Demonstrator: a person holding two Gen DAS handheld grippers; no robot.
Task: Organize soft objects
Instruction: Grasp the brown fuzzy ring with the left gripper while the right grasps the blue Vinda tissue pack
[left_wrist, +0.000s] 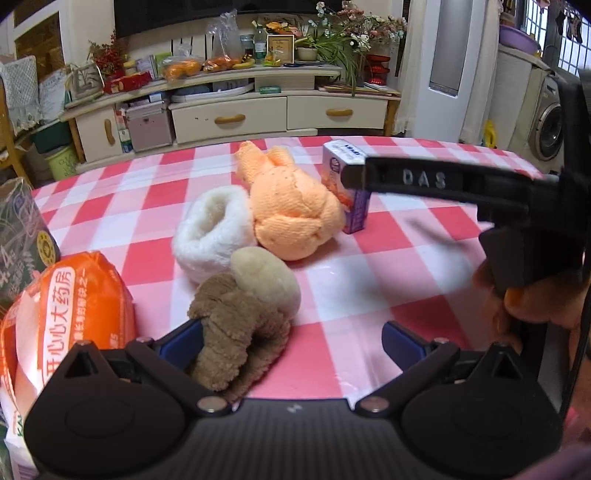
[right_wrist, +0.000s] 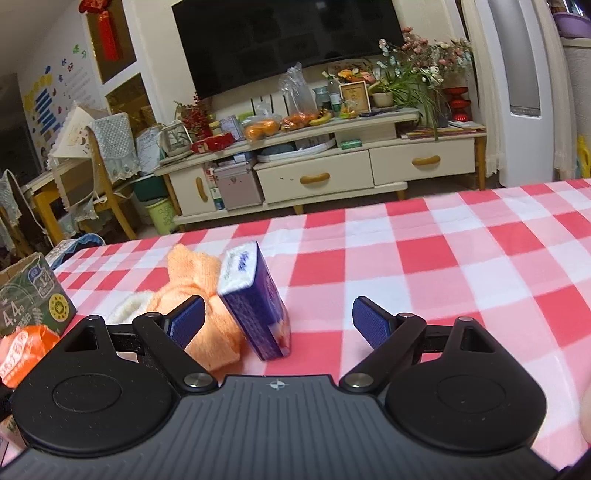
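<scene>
On the counter (left_wrist: 388, 266), take the knitted toy (left_wrist: 291, 210) as landmark. The carton (left_wrist: 349, 192) stands just right of it, touching. The fluffy roll (left_wrist: 210, 236) lies against its left side. The curly plush (left_wrist: 240, 321) lies before it, nearer the camera. The printed bag (left_wrist: 70, 317) sits far left, the box (left_wrist: 22, 236) behind that bag.

A home living room, probably: a television (right_wrist: 288, 44) above a cluttered cream cabinet (right_wrist: 321, 162), checked tablecloth (right_wrist: 461, 266) in front.
</scene>
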